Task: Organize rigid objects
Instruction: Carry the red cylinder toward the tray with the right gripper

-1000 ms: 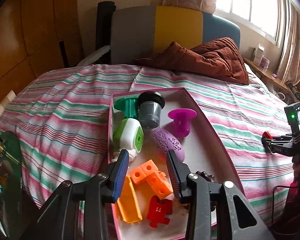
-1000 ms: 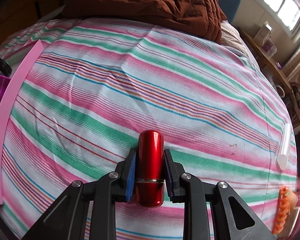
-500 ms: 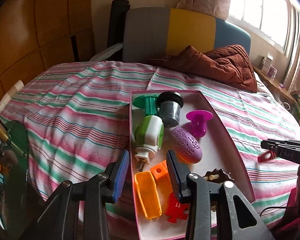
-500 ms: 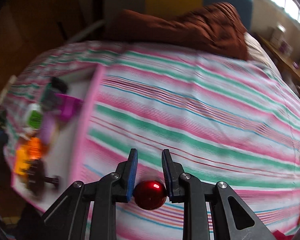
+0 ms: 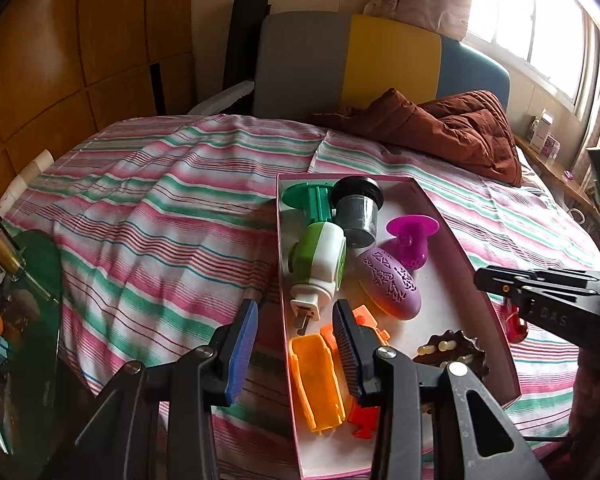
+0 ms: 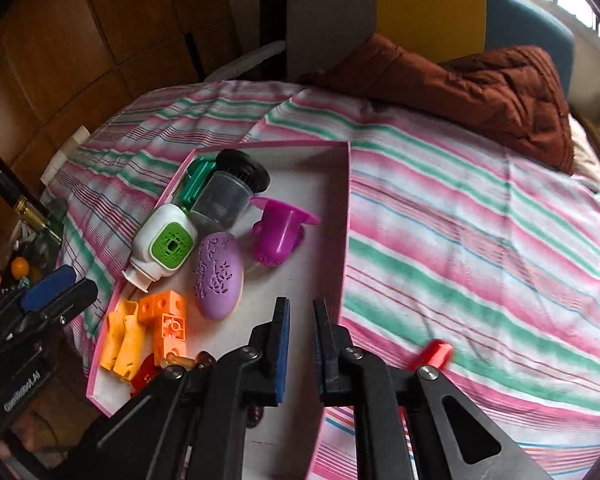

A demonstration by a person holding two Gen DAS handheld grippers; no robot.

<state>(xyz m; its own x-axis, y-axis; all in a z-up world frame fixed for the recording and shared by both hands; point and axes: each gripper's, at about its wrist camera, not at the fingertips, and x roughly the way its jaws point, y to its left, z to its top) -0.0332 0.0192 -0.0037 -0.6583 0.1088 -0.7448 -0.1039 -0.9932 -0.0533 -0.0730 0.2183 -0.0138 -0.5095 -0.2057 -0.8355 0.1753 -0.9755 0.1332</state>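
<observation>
- Red cylinder (image 6: 432, 354) is sitting outside the jaws, blurred, just right of the right gripper (image 6: 301, 304) and over the striped sheet (image 6: 480, 240), not in the pink tray (image 6: 346, 220).
- From the left wrist view it is showing just under the right gripper's fingers, beyond the tray's right wall; can't tell if it is touching them.
- Right gripper's jaws are closing to a narrow slit, nothing between them; it is pointing down over the tray's right wall.
- Left gripper (image 5: 295, 306) is hanging released and empty, jaws about half apart, over the tray's near left wall.
- Tray is holding, far end to near end:
  - green spool (image 6: 196, 184) and grey jar with black lid (image 6: 228, 192), touching
  - white-green plug-in unit (image 6: 166, 242), leaning against the jar
  - magenta flanged piece (image 6: 278, 232), lying on its side
  - purple egg-shaped piece (image 6: 218, 276), beside the plug-in unit
  - orange blocks (image 6: 166, 320) and an orange trough piece (image 6: 122, 338)
  - dark brown cog (image 5: 454, 350), near the right wall
- Right half of the tray floor is lying bare.
- Brown quilt (image 6: 480, 84) is bunching at the head of the bed.
</observation>
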